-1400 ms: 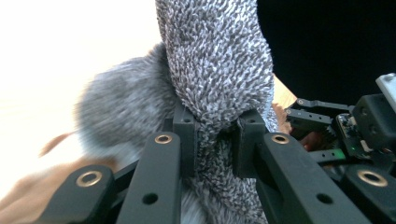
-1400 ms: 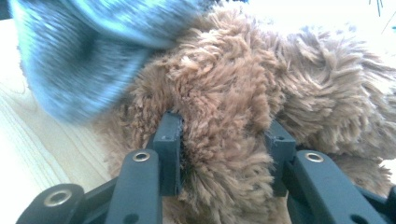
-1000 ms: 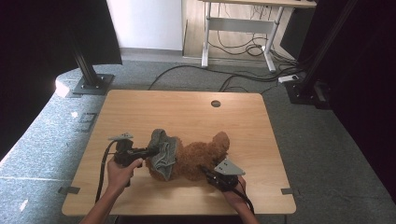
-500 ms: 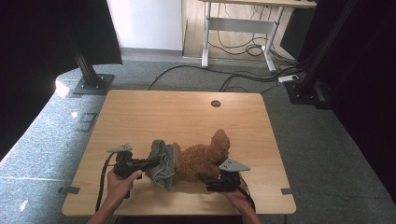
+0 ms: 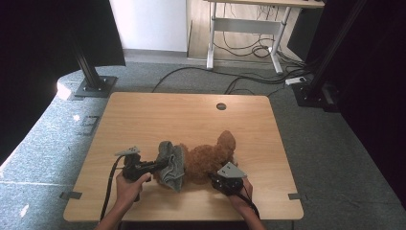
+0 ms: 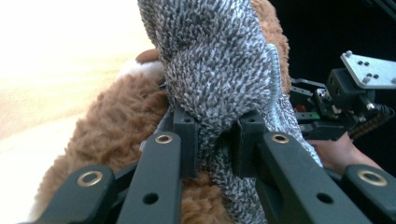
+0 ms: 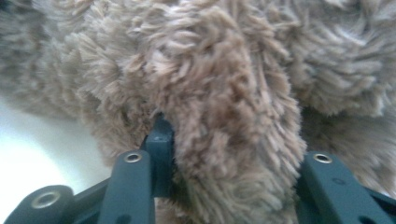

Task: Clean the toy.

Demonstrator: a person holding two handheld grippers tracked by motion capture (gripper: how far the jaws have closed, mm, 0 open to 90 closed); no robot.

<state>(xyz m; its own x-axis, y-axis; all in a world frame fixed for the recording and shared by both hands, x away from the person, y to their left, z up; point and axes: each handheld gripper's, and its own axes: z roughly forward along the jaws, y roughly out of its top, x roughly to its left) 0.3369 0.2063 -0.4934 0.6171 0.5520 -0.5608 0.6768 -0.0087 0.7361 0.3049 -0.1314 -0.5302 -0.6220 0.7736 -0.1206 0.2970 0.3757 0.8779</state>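
Observation:
A brown plush toy (image 5: 210, 155) lies on the wooden table (image 5: 158, 115), near its front edge. A grey knitted cloth (image 5: 171, 163) covers the toy's left end. My left gripper (image 5: 160, 166) comes in from the left and is shut on a fold of that grey cloth (image 6: 217, 79), with brown fur (image 6: 112, 135) right behind it. My right gripper (image 5: 216, 178) presses in from the front right. Its jaws are closed around a thick limb of the plush toy (image 7: 229, 121), which bulges between them.
A round cable hole (image 5: 220, 106) sits near the table's far edge. Black stand bases (image 5: 93, 86) and loose cables (image 5: 249, 79) lie on the carpet beyond. The other gripper (image 6: 348, 100) and a hand appear in the left gripper view behind the cloth.
Both grippers and the toy shifted slightly toward the table's front edge. The left gripper kept hold of the grey cloth; the right one moved in against the toy.

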